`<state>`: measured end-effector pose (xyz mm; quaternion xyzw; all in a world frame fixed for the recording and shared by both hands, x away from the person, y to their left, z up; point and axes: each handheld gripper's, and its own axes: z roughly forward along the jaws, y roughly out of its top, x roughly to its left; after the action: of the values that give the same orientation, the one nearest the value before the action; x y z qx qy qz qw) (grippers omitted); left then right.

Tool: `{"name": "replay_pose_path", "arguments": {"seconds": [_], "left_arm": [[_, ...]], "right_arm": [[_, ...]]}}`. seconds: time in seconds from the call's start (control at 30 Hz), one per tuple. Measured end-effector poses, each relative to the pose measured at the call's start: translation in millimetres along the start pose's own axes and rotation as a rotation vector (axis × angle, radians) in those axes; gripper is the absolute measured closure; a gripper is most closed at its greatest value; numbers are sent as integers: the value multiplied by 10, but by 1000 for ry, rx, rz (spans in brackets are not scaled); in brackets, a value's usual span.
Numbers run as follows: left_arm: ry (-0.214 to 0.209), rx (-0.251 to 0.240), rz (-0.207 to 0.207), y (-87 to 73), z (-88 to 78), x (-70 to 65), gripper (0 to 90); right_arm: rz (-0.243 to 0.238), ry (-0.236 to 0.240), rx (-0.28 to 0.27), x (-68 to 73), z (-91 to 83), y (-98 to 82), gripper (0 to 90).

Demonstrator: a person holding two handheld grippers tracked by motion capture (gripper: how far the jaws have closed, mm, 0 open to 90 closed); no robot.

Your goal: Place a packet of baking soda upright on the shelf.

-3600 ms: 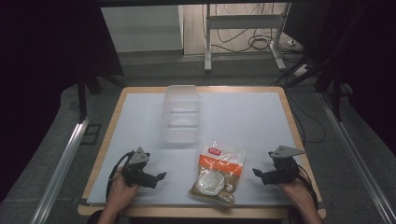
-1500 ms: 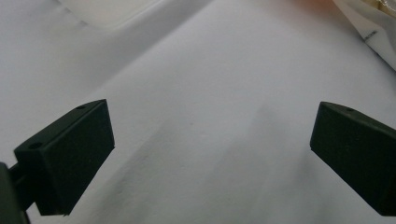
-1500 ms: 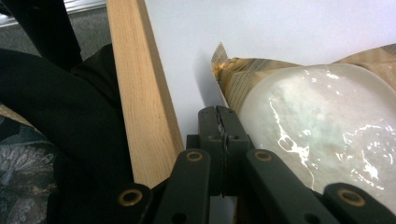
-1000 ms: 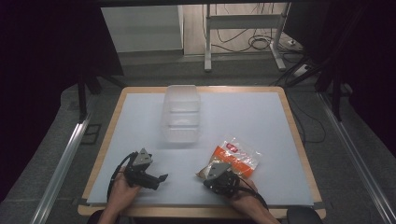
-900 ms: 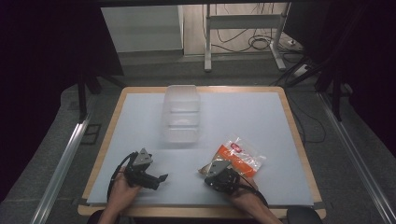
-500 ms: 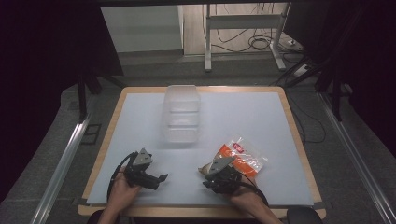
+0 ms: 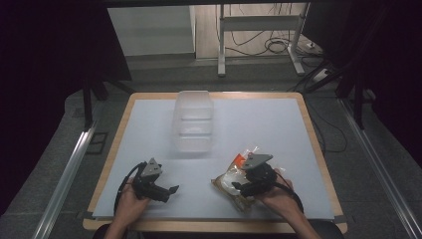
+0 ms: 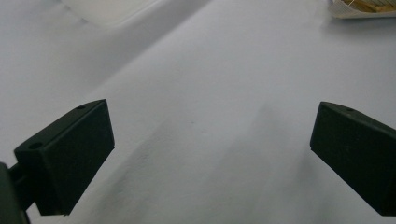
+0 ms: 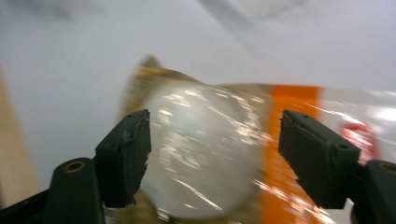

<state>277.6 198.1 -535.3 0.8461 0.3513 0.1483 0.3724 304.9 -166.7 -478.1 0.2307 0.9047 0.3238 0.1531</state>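
Here we note, at the left, the left gripper (image 7: 171, 189) resting low on the white table (image 7: 259, 119), jaws wide apart on nothing. Mid-table stands a clear plastic box (image 7: 192, 122), hard-walled and glossy. Right of it, near the front edge, lies the bag (image 7: 234, 186): crinkly clear film, orange band, pale round pieces inside. The right gripper (image 7: 237, 187) hovers over it; its jaws have just been opening and press on nothing. We judge the bag light, soft, slippery and crushable; we'd pinch an empty film edge.
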Motion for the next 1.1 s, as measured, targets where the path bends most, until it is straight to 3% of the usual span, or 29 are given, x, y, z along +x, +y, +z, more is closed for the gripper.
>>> {"name": "replay_pose_path", "arguments": {"seconds": [0.3,0.53,0.7,0.73,0.93,1.1], "left_arm": [[0,2,1,0,2,0,0],[-5,6,1,-1,9,-2,0],[-5,7,2,0,11,-2,0],[-6,7,3,0,11,-3,0],[-5,9,5,1,13,-6,0],[-5,10,6,1,15,-8,0]], "right_arm": [[42,-114,27,-408,-109,-230,108],[57,-138,40,-639,-167,-380,83],[100,-136,55,-747,-153,-467,82],[131,-119,54,-783,-133,-502,84],[182,-9,45,-822,-70,-549,93],[206,65,44,-839,-44,-557,205]]}}
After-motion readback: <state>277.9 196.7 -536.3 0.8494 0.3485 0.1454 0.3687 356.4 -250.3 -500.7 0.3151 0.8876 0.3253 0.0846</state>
